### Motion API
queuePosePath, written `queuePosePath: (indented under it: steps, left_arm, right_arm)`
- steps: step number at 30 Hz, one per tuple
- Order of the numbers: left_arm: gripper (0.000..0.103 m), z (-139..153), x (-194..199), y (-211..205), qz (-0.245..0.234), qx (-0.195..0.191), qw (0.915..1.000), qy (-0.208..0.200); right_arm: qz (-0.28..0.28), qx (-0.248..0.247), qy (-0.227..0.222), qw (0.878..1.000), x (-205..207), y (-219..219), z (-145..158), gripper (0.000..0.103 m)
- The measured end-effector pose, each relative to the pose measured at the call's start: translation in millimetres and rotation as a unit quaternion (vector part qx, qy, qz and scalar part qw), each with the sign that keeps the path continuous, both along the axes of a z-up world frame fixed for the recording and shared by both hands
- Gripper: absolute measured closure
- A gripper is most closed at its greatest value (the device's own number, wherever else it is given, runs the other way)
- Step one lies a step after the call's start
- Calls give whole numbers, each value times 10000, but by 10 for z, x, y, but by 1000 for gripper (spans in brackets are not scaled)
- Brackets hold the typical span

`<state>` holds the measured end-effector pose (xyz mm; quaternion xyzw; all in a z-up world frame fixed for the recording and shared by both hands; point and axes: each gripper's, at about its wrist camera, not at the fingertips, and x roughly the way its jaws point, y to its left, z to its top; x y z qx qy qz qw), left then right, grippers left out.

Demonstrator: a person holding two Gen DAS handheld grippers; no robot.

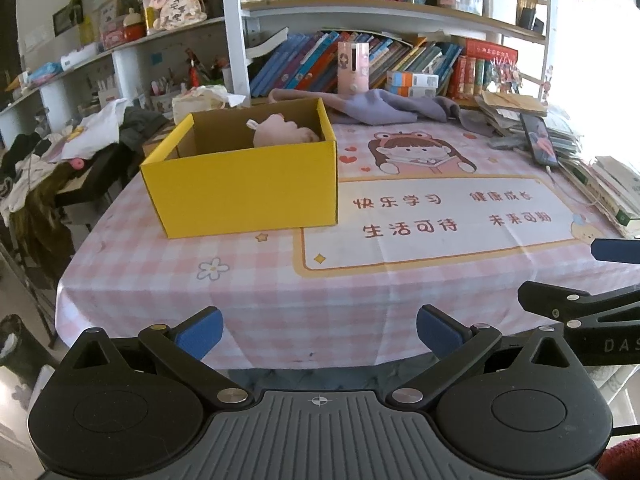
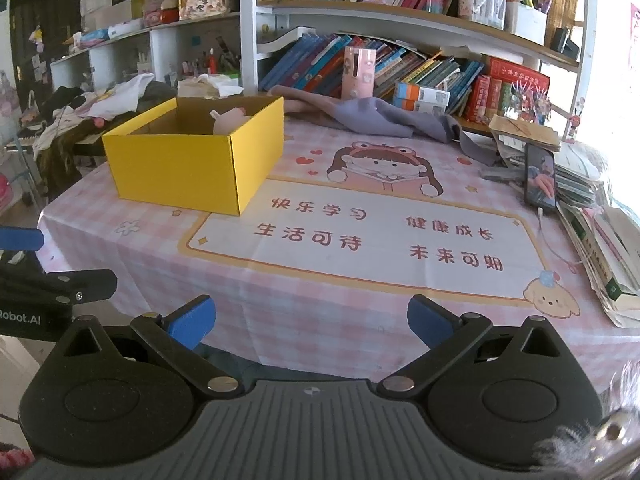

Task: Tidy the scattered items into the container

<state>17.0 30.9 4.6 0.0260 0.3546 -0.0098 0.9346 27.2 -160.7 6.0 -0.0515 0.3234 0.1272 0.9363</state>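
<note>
A yellow cardboard box point(image 1: 244, 184) stands open on the pink checked tablecloth point(image 1: 160, 280), at the far left of the table. A pink soft item point(image 1: 280, 132) lies inside it at the back right. The box point(image 2: 188, 168) and the pink item point(image 2: 230, 120) also show in the right wrist view. My left gripper point(image 1: 319, 334) is open and empty, held back at the table's near edge. My right gripper point(image 2: 311, 322) is open and empty, also at the near edge. Each gripper shows at the side of the other's view.
A purple cloth point(image 1: 384, 106) lies at the back of the table. A phone point(image 2: 540, 178) leans on stacks of books and papers point(image 2: 608, 256) at the right. A pink cylinder point(image 2: 359, 72) stands before the bookshelf. Clothes point(image 1: 92, 136) pile up at the left.
</note>
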Motion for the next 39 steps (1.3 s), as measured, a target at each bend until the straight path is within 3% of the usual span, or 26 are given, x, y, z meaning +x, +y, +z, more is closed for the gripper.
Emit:
queuePosePath:
  steps: [39]
  left_arm:
    - [0, -17, 43, -19, 20, -22, 9999, 125]
  right_arm:
    - [-49, -29, 5, 10000, -14, -32, -69, 0]
